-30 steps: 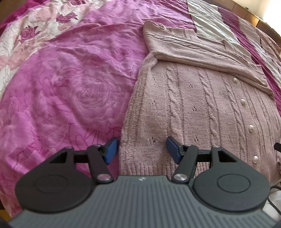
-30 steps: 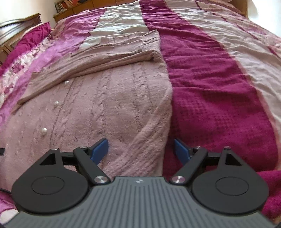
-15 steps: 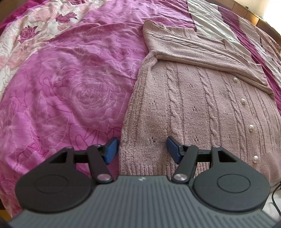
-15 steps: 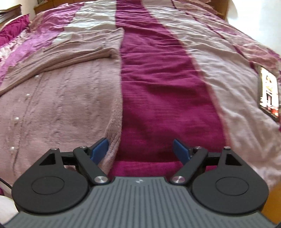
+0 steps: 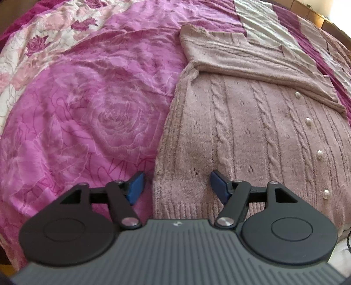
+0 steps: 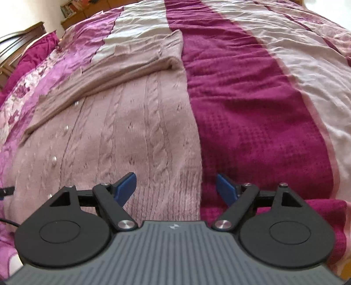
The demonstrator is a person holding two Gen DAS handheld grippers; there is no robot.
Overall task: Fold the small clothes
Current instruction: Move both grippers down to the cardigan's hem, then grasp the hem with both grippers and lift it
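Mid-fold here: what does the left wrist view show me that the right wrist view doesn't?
Only the left wrist view: the cardigan's left side edge against the rose-print pink quilt, with the left claw open astride that hem corner, and the pearl buttons sharp.

Only the right wrist view: the cardigan's right edge on the dark magenta stripe, the right claw open astride that corner, and a bookshelf far back.

Both: the cable-knit front, the sleeves folded across the top, ribbed hem nearest.

Cardigan flat on bedspread, sleeves across top.
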